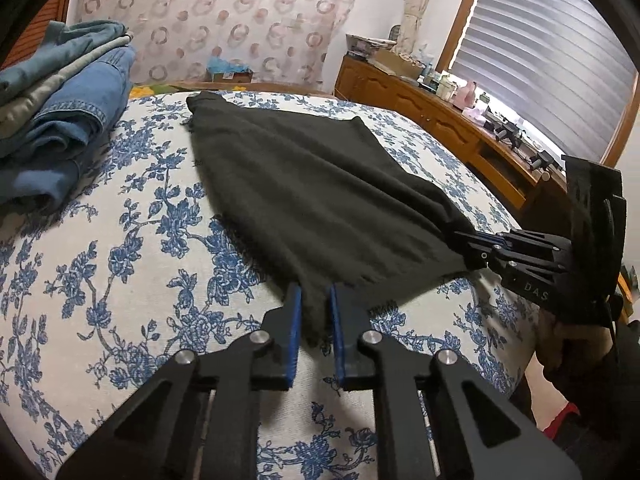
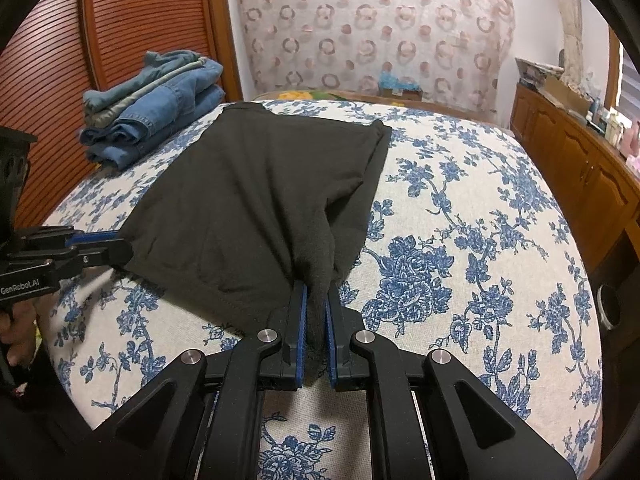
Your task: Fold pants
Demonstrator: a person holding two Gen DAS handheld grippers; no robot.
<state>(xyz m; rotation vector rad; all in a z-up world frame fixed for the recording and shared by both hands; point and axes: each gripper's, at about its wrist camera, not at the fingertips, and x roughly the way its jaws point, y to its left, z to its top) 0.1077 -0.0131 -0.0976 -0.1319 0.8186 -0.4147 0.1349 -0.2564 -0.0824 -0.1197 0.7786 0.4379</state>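
Note:
Dark, nearly black pants (image 1: 304, 184) lie folded flat on the blue-flowered bed cover (image 1: 120, 240), their near edge toward me. My left gripper (image 1: 314, 292) is shut on the near left corner, and cloth fills the narrow gap between its blue pads. In the right wrist view the pants (image 2: 256, 184) spread away from my right gripper (image 2: 316, 292), which is shut on a bunched fold at the near right corner. Each gripper also shows in the other's view: the right gripper (image 1: 460, 248) pinching the cloth's right corner, the left gripper (image 2: 120, 242) at its left corner.
A stack of folded blue jeans (image 2: 152, 112) sits at the bed's far left, beside a wooden louvred panel (image 2: 120, 40). A cluttered wooden cabinet (image 1: 440, 120) runs along the right under a window. A person's hand (image 1: 560, 340) holds the right gripper's handle.

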